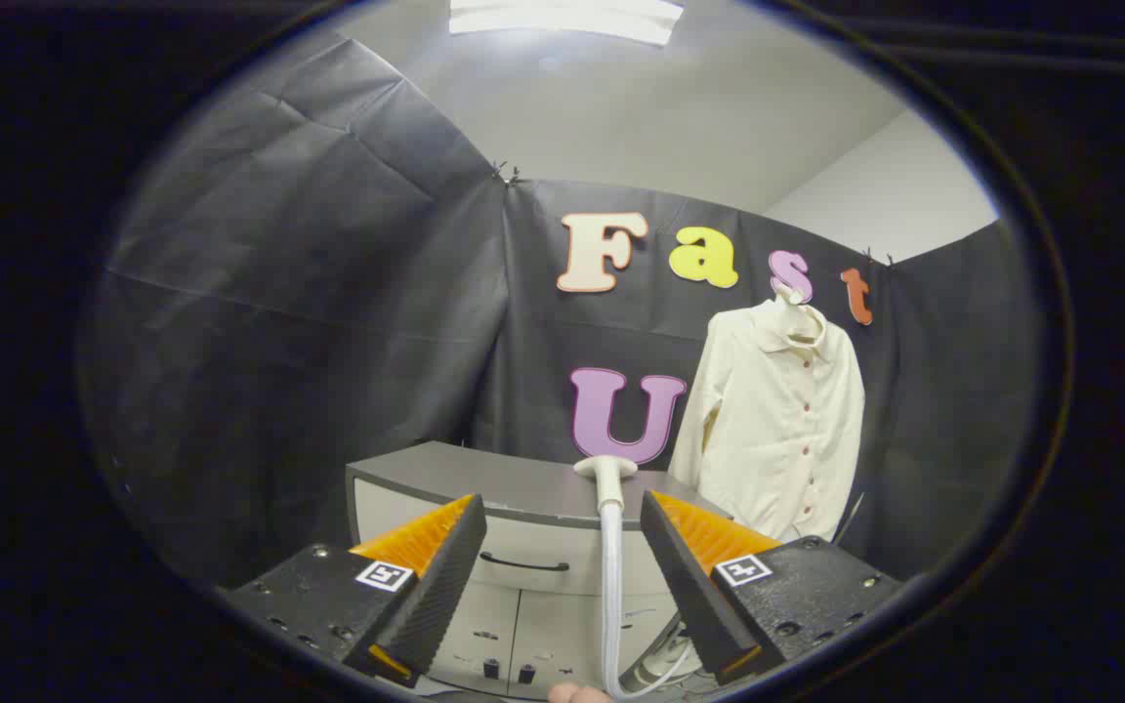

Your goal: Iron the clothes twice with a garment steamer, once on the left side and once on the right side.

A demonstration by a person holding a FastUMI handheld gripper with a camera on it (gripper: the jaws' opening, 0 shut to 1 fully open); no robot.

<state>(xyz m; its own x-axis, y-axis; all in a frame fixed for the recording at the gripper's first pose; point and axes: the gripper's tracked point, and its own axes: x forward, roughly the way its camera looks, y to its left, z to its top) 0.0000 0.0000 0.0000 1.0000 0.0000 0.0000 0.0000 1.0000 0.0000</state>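
Tongs (562,576) wide apart, gripping nothing. Steamer (608,508) upright between them, toward the 1 o'clock finger, before the counter (523,483). Shirt (777,430) hanging at 2 o'clock. Best centred on the handle before closing.

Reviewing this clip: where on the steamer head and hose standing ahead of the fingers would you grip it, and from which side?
Probably the straight white neck just under the steamer head, above the hose. It stands upright ahead of the open gripper, nearer its right-hand finger, so come straight forward with one of the fingers passing each side of it. The flared head above should stop it slipping down.
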